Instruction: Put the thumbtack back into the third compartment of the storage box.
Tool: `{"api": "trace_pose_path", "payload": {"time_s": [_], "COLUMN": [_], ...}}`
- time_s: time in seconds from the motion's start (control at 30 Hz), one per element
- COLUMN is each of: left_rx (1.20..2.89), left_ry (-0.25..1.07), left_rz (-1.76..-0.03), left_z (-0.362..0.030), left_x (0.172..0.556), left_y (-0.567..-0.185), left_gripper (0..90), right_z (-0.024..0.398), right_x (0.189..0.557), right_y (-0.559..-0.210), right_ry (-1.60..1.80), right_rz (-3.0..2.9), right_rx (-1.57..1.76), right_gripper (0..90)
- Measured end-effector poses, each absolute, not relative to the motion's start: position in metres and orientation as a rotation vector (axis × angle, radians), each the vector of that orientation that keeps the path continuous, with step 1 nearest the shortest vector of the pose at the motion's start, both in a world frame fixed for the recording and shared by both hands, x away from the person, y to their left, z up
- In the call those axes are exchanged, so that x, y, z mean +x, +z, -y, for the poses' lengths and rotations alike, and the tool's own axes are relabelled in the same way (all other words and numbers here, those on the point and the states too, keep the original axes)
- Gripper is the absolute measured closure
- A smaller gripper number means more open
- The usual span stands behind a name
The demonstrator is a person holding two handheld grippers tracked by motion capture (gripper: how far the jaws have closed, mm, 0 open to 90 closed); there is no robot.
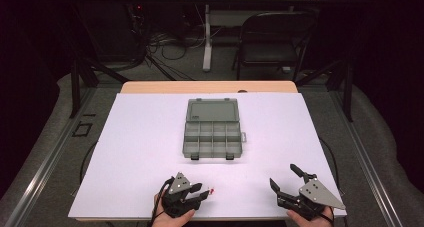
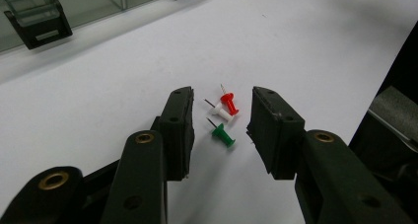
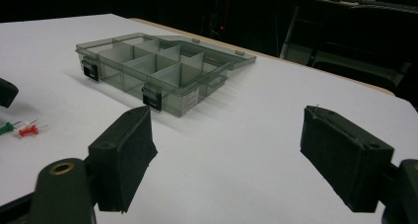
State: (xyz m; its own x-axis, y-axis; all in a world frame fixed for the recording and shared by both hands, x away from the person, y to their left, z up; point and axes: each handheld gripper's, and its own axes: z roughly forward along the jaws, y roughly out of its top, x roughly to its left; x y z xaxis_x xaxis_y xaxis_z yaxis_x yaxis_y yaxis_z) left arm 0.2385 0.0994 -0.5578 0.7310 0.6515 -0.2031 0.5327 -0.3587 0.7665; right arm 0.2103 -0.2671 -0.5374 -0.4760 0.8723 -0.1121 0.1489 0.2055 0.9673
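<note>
Three push pins lie close together on the white sheet: a red pin, a white pin and a green pin. My left gripper is down at the sheet with one jaw on each side of the pins; neither pad touches them. From above, the left gripper sits near the front edge, with the red pin at its tips. My right gripper stands open and holds nothing at the front right. In the right gripper view, its jaws are wide apart, with the red pin far off to the left.
A grey clear compartment box lies open mid-table, its lid flat behind it and its dividers bare. One black latch of it is near the left gripper. The white sheet covers the table. A folding chair stands beyond.
</note>
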Motion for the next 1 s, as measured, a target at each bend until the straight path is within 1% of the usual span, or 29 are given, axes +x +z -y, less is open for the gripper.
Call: {"api": "trace_pose_path", "payload": {"time_s": [0.27, 0.53, 0.83, 0.93, 1.0], "left_rx": [2.050, 2.072, 2.096, 2.103, 2.095], "left_ry": [0.156, 0.155, 0.187, 0.190, 0.182], "left_rz": [-0.925, -0.937, -0.927, -0.937, -0.942], "left_z": [-0.0959, -0.0925, -0.0926, -0.0944, -0.0944], "left_x": [0.2391, 0.2399, 0.2386, 0.2394, 0.2393], "left_y": [-0.5627, -0.5668, -0.5669, -0.5664, -0.5667], "left_gripper": [62.2, 67.4, 77.4, 84.0, 84.7], "right_z": [0.2657, 0.2670, 0.2692, 0.2689, 0.2690], "right_x": [0.2105, 0.2112, 0.2119, 0.2123, 0.2121], "right_y": [-0.5381, -0.5382, -0.5385, -0.5388, -0.5387], "right_ry": [1.322, 1.322, 1.327, 1.327, 1.321], "right_rz": [-1.795, -1.793, -1.788, -1.792, -1.796], "right_rx": [0.948, 0.951, 0.964, 0.962, 0.963], "right_gripper": [19.9, 19.9, 19.9, 19.9, 19.9]}}
